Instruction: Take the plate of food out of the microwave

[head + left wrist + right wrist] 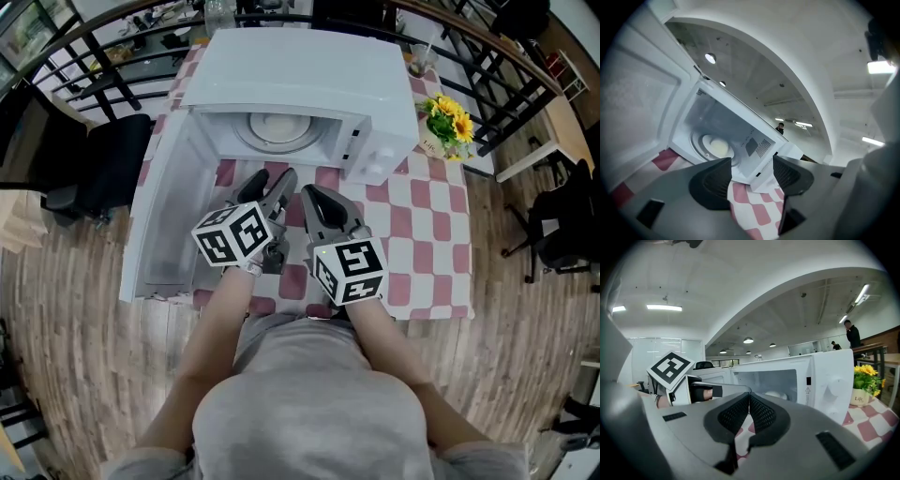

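A white microwave stands on the checked table with its door swung wide to the left. Inside it, a white plate of pale food rests on the turntable; it also shows in the left gripper view as the plate. My left gripper is held in front of the cavity, open, with nothing between its jaws. My right gripper hovers beside it over the table, shut and empty. In the right gripper view the right gripper has its pads pressed together, with the left gripper at its left.
A small pot of yellow flowers stands right of the microwave, near the table's right edge. A black chair is left of the open door. Black railings run behind the table. The red-and-white cloth lies bare at the right.
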A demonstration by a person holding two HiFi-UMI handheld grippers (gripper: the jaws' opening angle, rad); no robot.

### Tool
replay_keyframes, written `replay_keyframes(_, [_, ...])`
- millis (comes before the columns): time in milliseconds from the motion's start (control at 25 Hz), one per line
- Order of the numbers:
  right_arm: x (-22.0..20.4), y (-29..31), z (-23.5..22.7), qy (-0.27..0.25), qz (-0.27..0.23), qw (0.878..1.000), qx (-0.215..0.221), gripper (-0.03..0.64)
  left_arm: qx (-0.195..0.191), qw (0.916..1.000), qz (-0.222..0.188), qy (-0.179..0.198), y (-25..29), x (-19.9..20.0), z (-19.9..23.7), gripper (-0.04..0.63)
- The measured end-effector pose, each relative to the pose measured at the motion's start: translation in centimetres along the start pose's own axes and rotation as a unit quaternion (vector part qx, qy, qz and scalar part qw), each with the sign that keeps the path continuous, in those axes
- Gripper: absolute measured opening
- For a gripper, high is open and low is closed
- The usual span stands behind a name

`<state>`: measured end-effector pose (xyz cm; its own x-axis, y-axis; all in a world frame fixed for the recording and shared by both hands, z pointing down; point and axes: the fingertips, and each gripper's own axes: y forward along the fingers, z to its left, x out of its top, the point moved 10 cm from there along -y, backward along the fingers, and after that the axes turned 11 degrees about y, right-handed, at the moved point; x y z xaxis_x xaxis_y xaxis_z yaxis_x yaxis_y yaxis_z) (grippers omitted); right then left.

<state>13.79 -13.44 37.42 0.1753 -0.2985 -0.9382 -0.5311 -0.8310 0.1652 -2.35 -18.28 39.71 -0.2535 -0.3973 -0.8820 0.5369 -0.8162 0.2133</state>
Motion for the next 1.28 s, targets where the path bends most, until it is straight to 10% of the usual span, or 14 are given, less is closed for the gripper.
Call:
replay_keyframes(520, [-0.6, 2.3, -1.1, 0.019, 0.016, 1.0, -0.013, 0.025, 0.015, 0.9903, 0.013, -0.138, 3.5, -1.2, 4.1, 0.25])
replay_keyframes(1280, [-2.2, 4.9, -2.7, 0.016, 0.07, 0.997, -0.017, 0.025, 0.076, 0.9397, 0.043, -0.331, 9.3, -4.2, 10.1, 0.262])
